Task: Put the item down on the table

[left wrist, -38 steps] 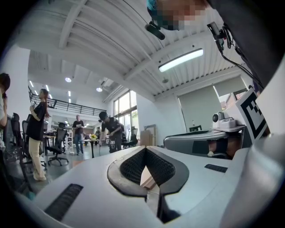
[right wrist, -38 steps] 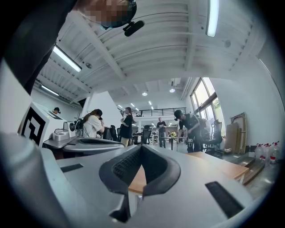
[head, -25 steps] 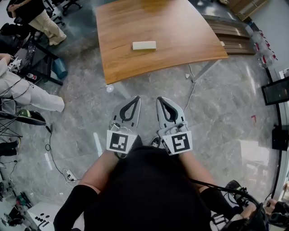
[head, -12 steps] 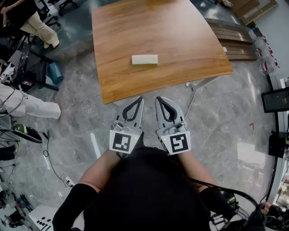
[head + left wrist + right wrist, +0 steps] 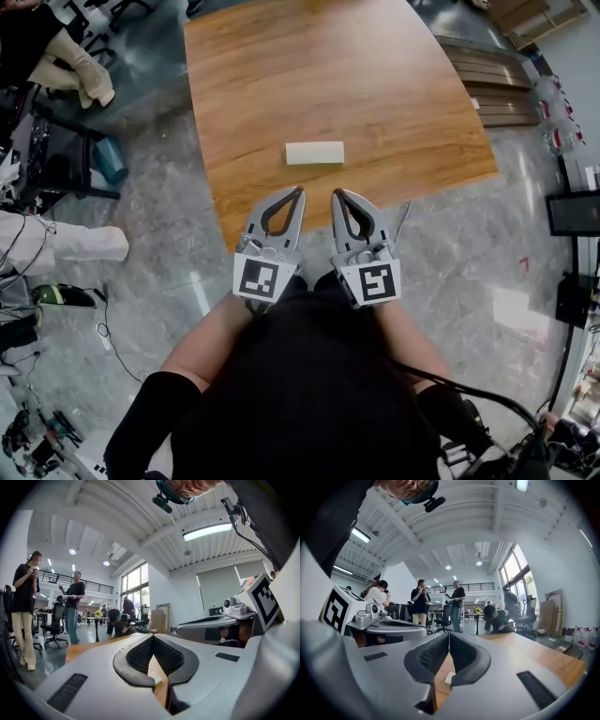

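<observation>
A small white rectangular block (image 5: 315, 153) lies flat on the wooden table (image 5: 375, 84), near its front edge. My two grippers are held side by side just short of the block, their tips over the table's near edge. The left gripper (image 5: 298, 191) is shut with nothing in it, and so is the right gripper (image 5: 337, 194). In the left gripper view the jaws (image 5: 153, 637) meet at the tip, and a bit of the block (image 5: 156, 678) shows through the gap below. In the right gripper view the closed jaws (image 5: 449, 634) likewise frame the block (image 5: 449, 677).
The table stands on a grey marble floor (image 5: 169, 244). To the left are seated people, office chairs and cables (image 5: 56, 234). Wooden slats (image 5: 497, 84) lie at the upper right, and a dark screen (image 5: 574, 214) stands at the right edge.
The table and block have come nearer in the head view. Both grippers, earlier over the floor, now reach the table's front edge. Their jaws stay shut.
</observation>
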`<state>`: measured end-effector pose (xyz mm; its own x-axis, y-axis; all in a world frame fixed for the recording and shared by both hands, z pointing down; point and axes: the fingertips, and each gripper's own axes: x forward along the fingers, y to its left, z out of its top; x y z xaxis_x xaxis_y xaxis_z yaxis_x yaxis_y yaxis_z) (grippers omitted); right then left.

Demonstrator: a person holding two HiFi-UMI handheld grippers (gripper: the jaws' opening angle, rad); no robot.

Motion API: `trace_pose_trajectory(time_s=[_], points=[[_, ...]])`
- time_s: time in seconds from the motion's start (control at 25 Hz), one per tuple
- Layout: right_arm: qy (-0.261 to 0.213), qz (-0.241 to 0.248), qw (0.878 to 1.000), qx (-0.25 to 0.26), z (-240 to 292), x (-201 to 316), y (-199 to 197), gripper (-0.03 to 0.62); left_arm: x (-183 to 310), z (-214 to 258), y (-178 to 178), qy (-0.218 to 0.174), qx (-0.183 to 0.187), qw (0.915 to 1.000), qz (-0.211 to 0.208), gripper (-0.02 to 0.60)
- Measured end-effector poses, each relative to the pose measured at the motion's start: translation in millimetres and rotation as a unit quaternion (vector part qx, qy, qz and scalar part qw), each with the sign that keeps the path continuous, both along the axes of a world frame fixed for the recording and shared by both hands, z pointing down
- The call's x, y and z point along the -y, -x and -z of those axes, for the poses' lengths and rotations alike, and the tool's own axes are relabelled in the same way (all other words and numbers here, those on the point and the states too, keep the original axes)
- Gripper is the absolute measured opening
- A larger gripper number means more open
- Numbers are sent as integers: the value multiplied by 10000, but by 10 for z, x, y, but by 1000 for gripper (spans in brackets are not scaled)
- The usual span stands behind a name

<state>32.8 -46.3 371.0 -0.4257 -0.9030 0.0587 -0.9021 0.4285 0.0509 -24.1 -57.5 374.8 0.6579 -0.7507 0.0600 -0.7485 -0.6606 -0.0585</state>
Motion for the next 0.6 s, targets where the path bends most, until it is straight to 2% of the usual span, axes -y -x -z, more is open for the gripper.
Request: trace_pose_trajectory(time_s=[0.24,0.44,0.52,0.6], points=[[555,319,9960,-623,-552,538,-105,15,464,-319,-46,247,141,9995,98,5],[1052,980,9831,-1136,-1168,951,-39,19,823,-710,-35,426,349,9982,227,5],[1310,1239,9738,-1386,-1416,1074,-15,63,964,-884,-66,542,471,9971,252,5],[1599,1468,9606,-1734,-1683,1184,1,135,1077,-1071,-79,732,521,9955,301,5]])
